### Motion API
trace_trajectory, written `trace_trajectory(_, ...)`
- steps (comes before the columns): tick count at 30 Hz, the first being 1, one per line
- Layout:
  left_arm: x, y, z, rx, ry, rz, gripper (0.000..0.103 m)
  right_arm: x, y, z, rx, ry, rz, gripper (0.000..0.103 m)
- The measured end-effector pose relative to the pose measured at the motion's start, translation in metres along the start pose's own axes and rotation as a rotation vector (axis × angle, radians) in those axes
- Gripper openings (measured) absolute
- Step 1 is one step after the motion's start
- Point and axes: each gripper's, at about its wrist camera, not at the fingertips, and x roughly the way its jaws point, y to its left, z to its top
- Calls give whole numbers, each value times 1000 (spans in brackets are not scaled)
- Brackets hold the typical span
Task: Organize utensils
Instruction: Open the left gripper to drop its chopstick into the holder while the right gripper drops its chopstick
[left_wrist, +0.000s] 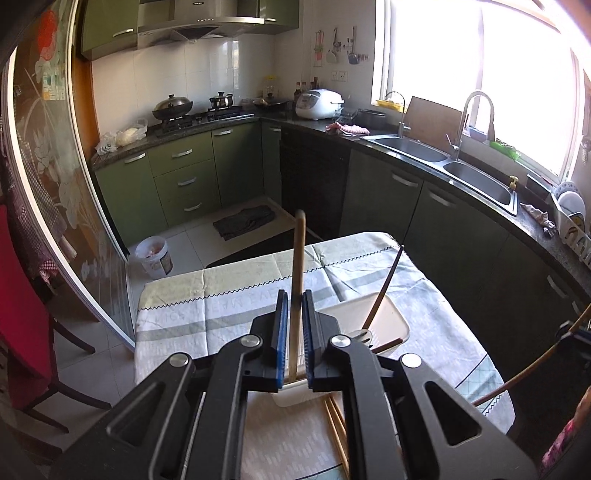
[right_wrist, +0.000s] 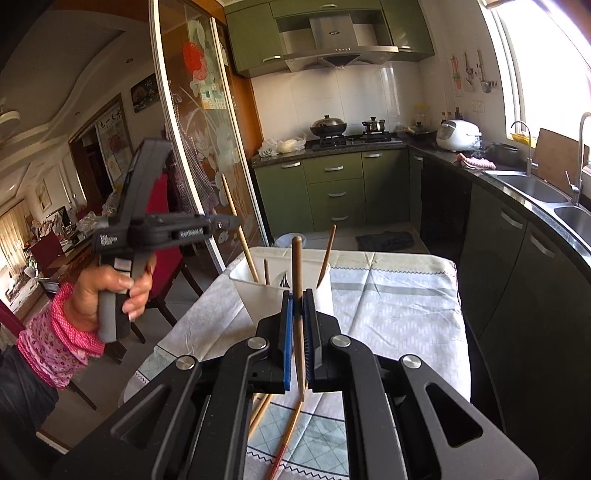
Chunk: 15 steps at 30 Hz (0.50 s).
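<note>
My left gripper (left_wrist: 294, 301) is shut on a wooden chopstick (left_wrist: 298, 266) and holds it upright over the white utensil holder (left_wrist: 388, 317). A dark chopstick (left_wrist: 384, 286) and a fork (left_wrist: 364, 336) stand in the holder. My right gripper (right_wrist: 298, 300) is shut on another wooden chopstick (right_wrist: 297, 273), upright, just short of the holder (right_wrist: 258, 295). In the right wrist view the left gripper (right_wrist: 232, 221) is up at the left with its chopstick (right_wrist: 240, 236) reaching down into the holder. Loose chopsticks (right_wrist: 284, 435) lie on the cloth below my right gripper.
The table (left_wrist: 221, 306) carries a pale patterned cloth. Green cabinets (left_wrist: 184, 177), a stove with pots (left_wrist: 173, 107), a rice cooker (left_wrist: 317, 103) and a double sink (left_wrist: 476, 181) line the walls. A red chair (left_wrist: 22, 325) stands left. A white bucket (left_wrist: 153, 256) sits on the floor.
</note>
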Motion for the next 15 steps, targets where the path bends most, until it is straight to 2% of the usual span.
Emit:
trace_trajectory(2,-4,3,-4,-3,-7,-2,27,-1,4,16,-6,-37,1,6)
trace_trajectory(3,-8,4,-5,-2,-19,0,30,-2,5,25,-8,-57,2,6)
trace_trajectory(8,-37,2,-15,31,-70,26,31,2,8,69,3,-151,-13,6)
trace_trajectory(12,-53,3,-29,31,-51,11,31,21,3,95,43,-193,-26,6)
trace_trajectory(15,-61,4,-41,35,-30,-6,31,44,-2,106,63,-192,-52,6)
